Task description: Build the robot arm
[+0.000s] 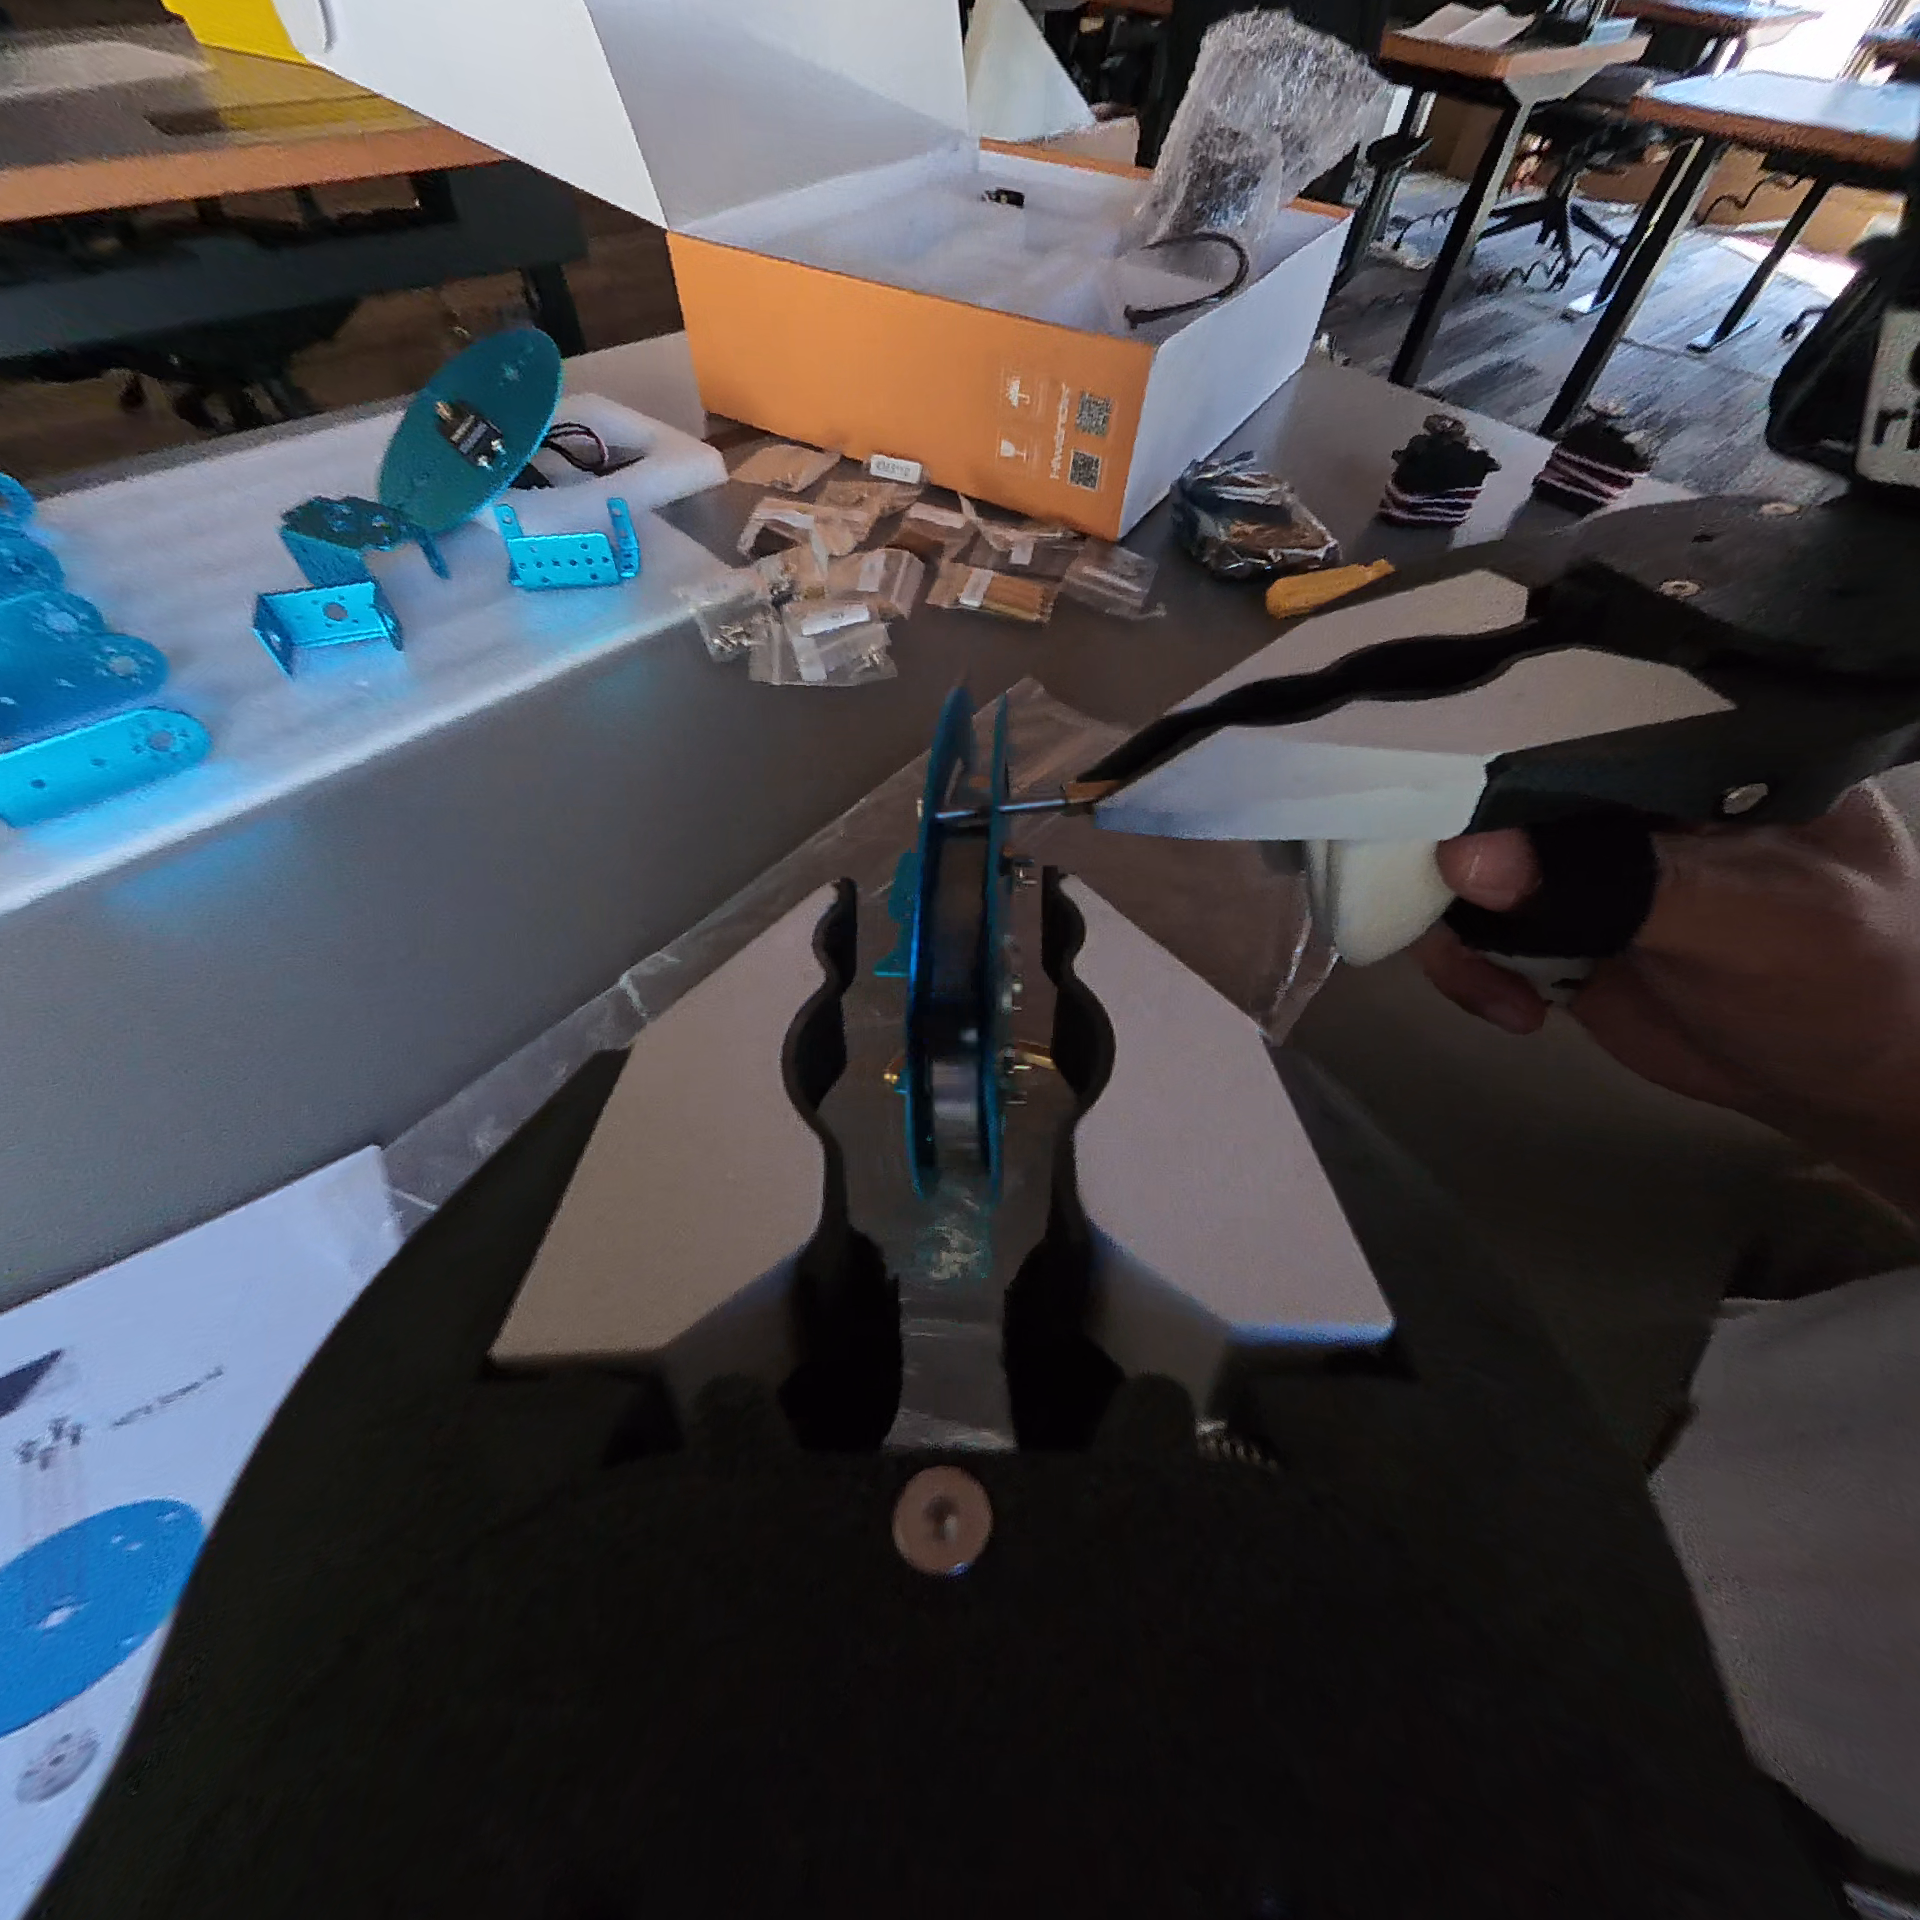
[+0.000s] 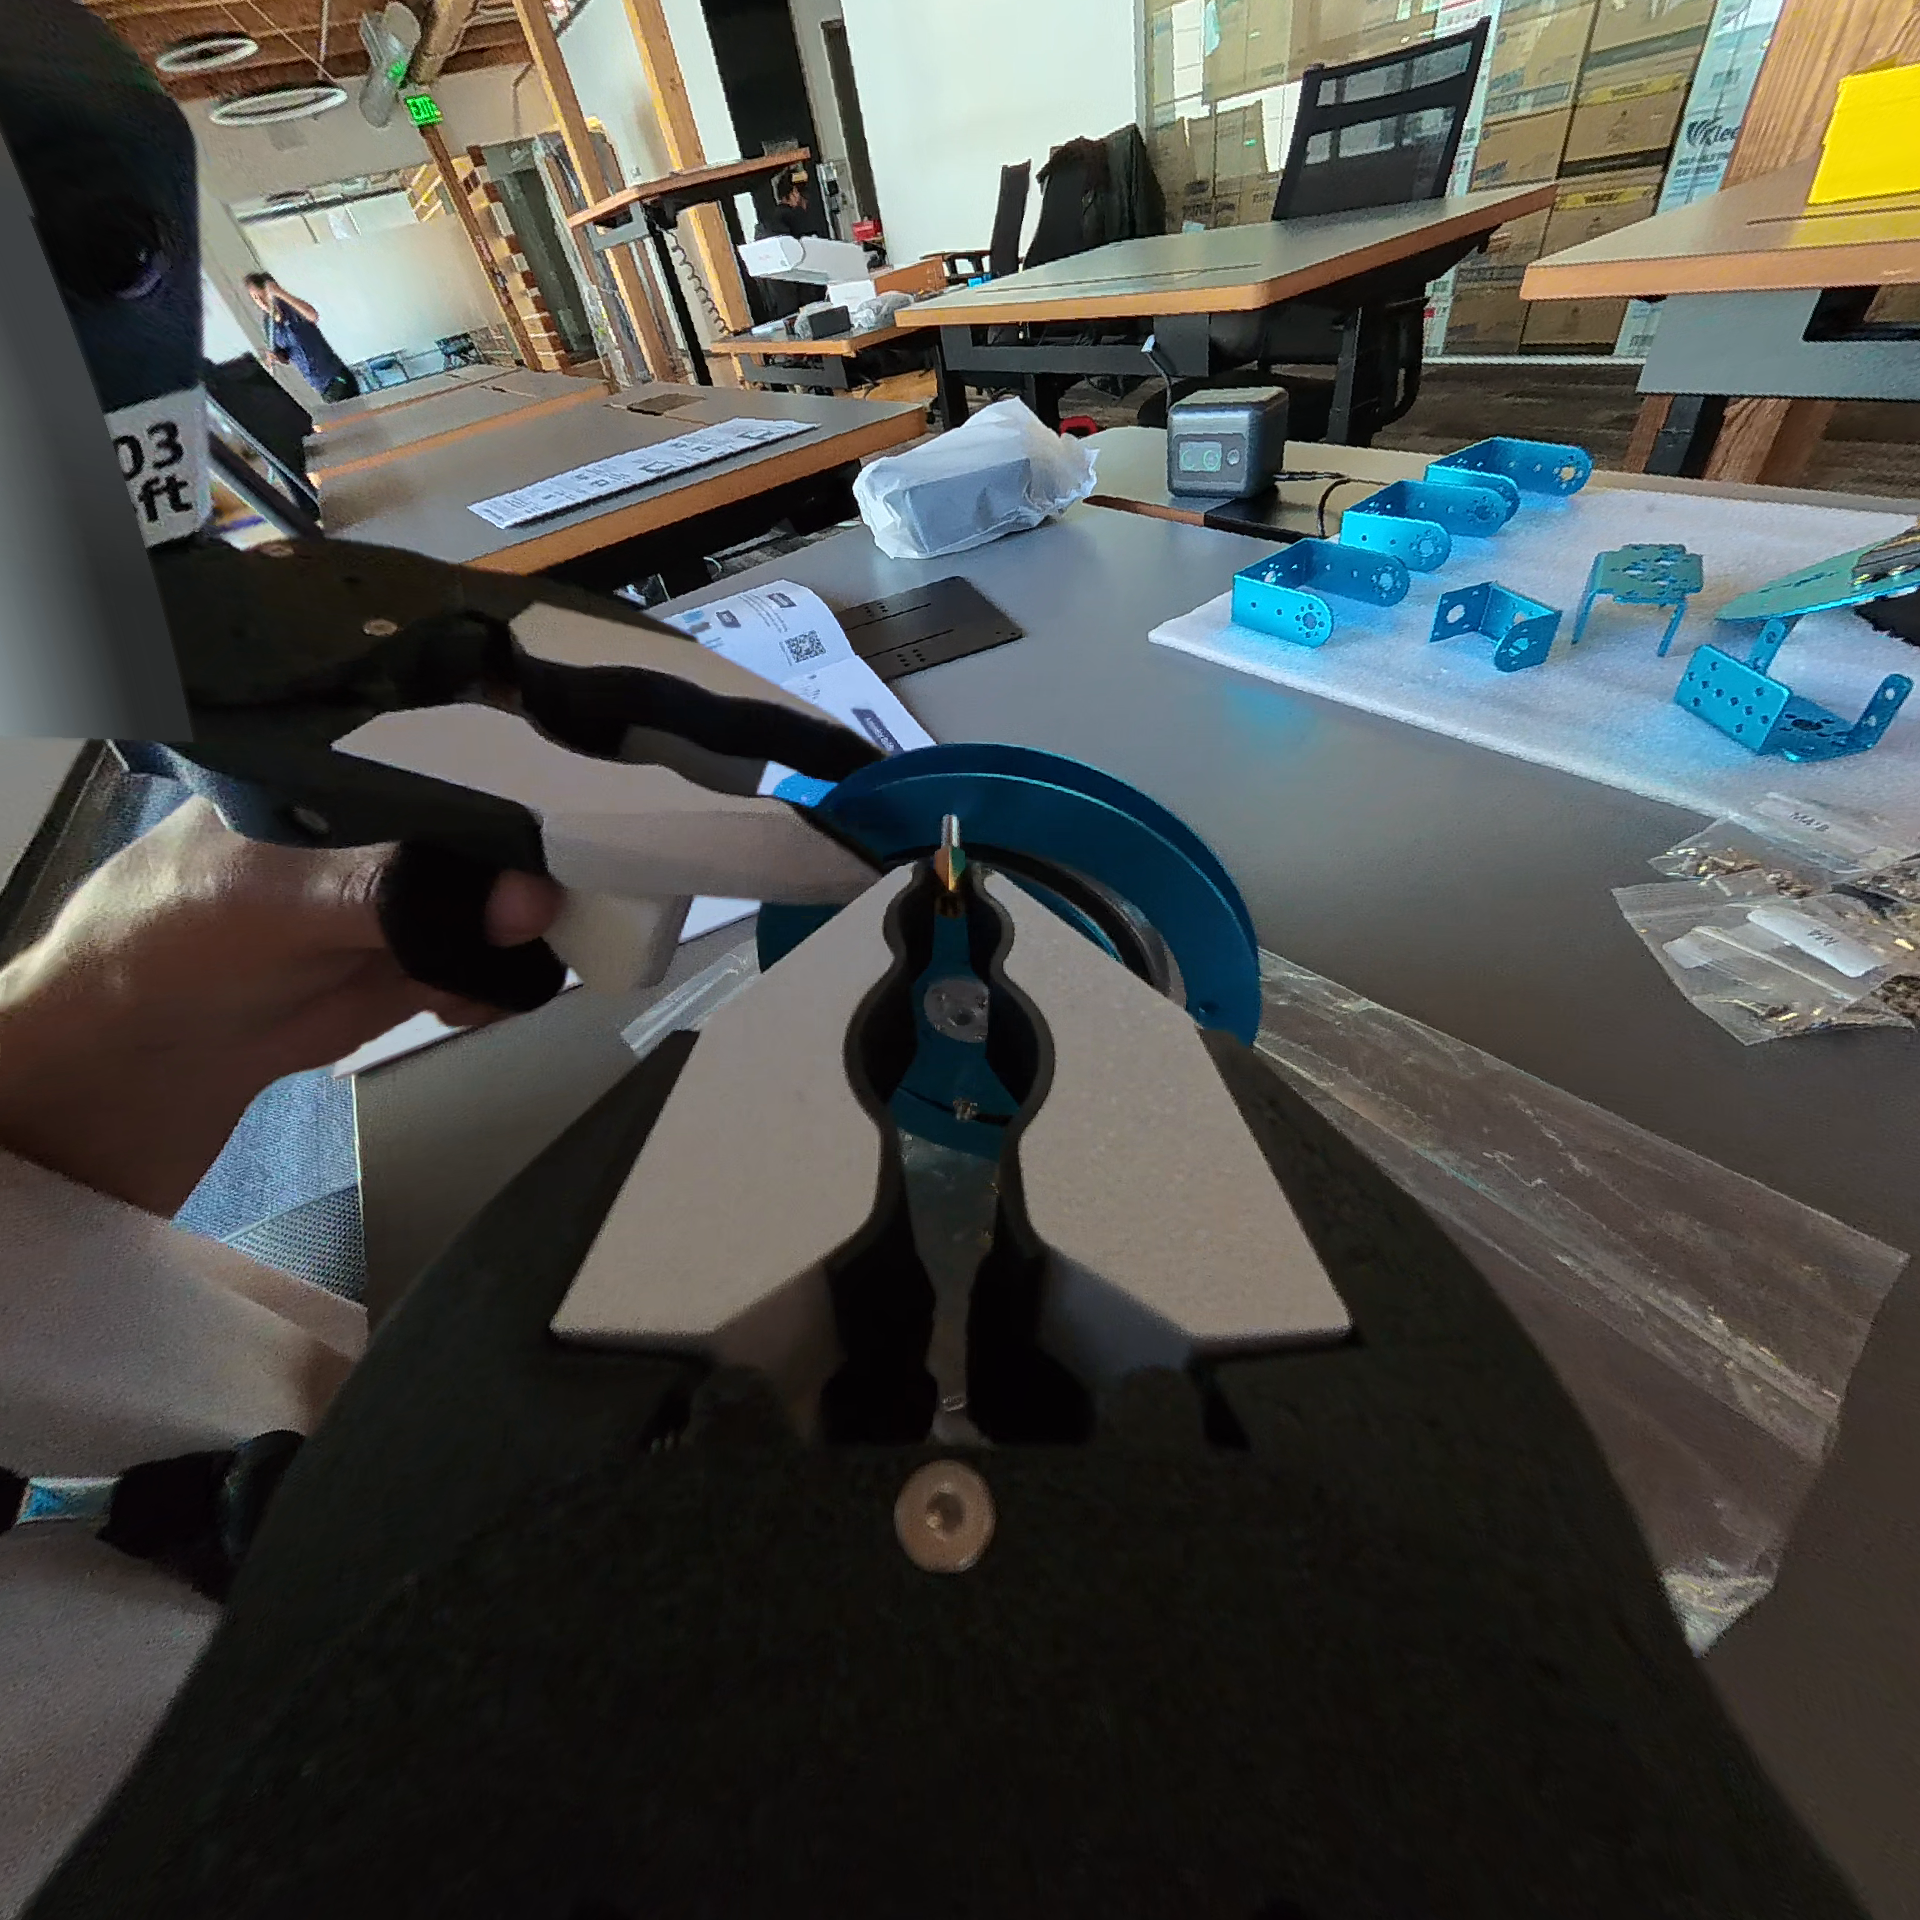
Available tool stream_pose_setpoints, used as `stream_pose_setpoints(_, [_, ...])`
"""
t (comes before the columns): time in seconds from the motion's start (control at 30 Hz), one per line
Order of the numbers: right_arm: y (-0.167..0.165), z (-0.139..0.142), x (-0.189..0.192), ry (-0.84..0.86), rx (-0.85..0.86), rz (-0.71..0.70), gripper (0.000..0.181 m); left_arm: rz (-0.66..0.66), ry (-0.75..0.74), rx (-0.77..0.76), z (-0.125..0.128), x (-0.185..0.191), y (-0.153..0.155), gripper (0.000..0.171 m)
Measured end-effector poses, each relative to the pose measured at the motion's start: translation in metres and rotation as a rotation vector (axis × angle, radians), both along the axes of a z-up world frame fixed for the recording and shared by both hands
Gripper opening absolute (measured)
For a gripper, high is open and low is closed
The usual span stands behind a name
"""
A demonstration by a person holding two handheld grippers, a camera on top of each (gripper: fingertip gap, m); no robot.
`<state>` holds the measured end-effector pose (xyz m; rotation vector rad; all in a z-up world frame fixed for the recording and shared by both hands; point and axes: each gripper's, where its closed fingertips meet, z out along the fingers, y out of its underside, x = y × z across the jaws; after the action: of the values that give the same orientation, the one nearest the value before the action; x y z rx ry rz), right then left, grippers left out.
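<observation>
**Left wrist view.** The left gripper (image 1: 948, 888) is partly closed. Its two fingers press on the outer faces of the blue disc assembly (image 1: 940, 790), two parallel blue plates seen edge-on and held upright above the grey table (image 1: 727, 831). The right gripper (image 1: 1089, 792) comes in from the right of the assembly, carried by a hand (image 1: 1662, 956). Its jaws are almost fully closed on a thin pin (image 1: 997, 808) with a brass-coloured collar. The far end of the pin reaches the upper rim of the assembly and appears to cross both plates. Behind the assembly lie small clear bags of fasteners (image 1: 883, 592) and an open orange and white box (image 1: 914, 384). To the left of the assembly, loose blue brackets (image 1: 332, 623) rest on white foam. A printed sheet (image 1: 104, 1558) lies nearer than the assembly, to its left.

**Right wrist view.** The right gripper (image 2: 948, 871) is nearly shut, with the pin (image 2: 948, 844) pinched at its fingertips and pointing into the edge of the blue disc assembly (image 2: 1091, 821). The left gripper (image 2: 868, 816) holds the assembly from the left. A clear plastic sheet (image 2: 1507, 1195) lies under and to the right of the assembly. More blue brackets (image 2: 1320, 592) lie well beyond the assembly, to its right.
</observation>
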<state>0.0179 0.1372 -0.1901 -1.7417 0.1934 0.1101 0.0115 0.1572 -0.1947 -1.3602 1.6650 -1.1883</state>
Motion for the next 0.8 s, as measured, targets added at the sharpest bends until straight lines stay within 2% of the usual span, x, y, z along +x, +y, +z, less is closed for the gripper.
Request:
stream_pose_setpoints(0.13, [0.001, 0.000, -0.001, -0.002, -0.001, -0.001, 0.004, -0.048, -0.013, -0.030, 0.011, 0.003, -0.002, 0.034])
stream_pose_setpoints(0.23, [0.001, 0.000, -0.002, 0.001, -0.002, 0.004, 0.004, -0.079, 0.012, 0.014, 0.008, 0.009, -0.006, 0.034])
stream_pose_setpoints(0.33, [0.001, -0.001, 0.001, -0.005, -0.004, -0.009, 0.004, -0.097, 0.025, 0.019, 0.007, 0.011, -0.009, 0.026])
stream_pose_setpoints(0.63, [0.002, -0.001, -0.003, 0.010, -0.003, 0.012, 0.004, -0.082, 0.060, 0.050, -0.006, 0.006, -0.011, 0.028])
stream_pose_setpoints(0.8, [0.002, -0.001, -0.004, 0.018, -0.006, 0.023, 0.005, -0.067, 0.022, 0.068, 0.001, 0.005, -0.008, 0.029])
